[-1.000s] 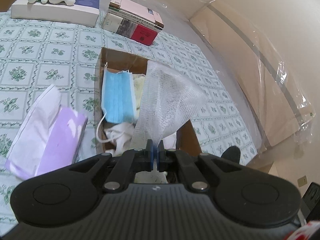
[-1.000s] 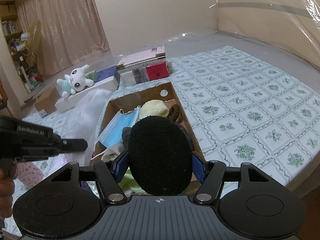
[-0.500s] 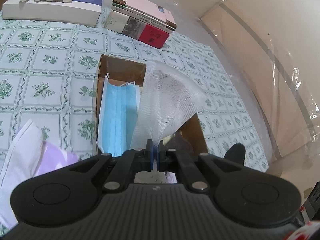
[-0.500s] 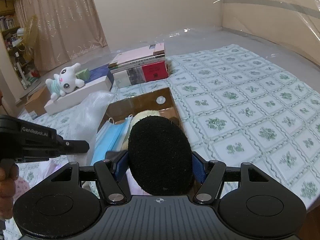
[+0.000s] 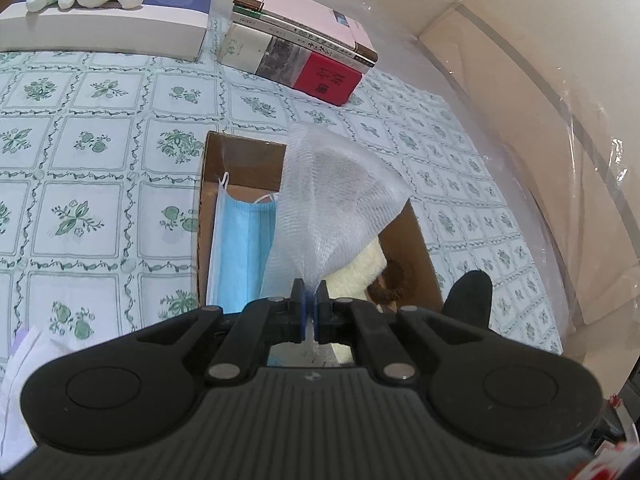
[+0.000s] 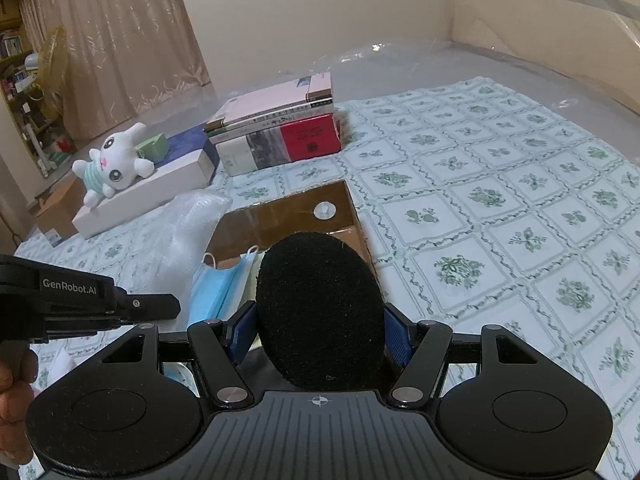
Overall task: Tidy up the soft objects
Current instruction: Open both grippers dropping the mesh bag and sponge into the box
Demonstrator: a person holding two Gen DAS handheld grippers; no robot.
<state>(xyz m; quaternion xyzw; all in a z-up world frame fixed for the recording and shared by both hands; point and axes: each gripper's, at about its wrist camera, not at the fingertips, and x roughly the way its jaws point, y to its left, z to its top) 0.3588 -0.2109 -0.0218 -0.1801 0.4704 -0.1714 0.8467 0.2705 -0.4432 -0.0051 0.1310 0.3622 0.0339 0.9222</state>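
Above cardboard box, white mesh fans away from left hand-held gripper.

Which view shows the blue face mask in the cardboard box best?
The left wrist view: the blue face mask lies nearly full length along the cardboard box's left wall. In the right wrist view only a creased part shows, cut off by the black foam pad.

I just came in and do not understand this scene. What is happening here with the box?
A person holds a gripper in each hand above an open cardboard box on a patterned cloth. The left gripper is shut on a white mesh net; the right gripper holds a black foam pad. A blue face mask and a cream plush item already lie inside.
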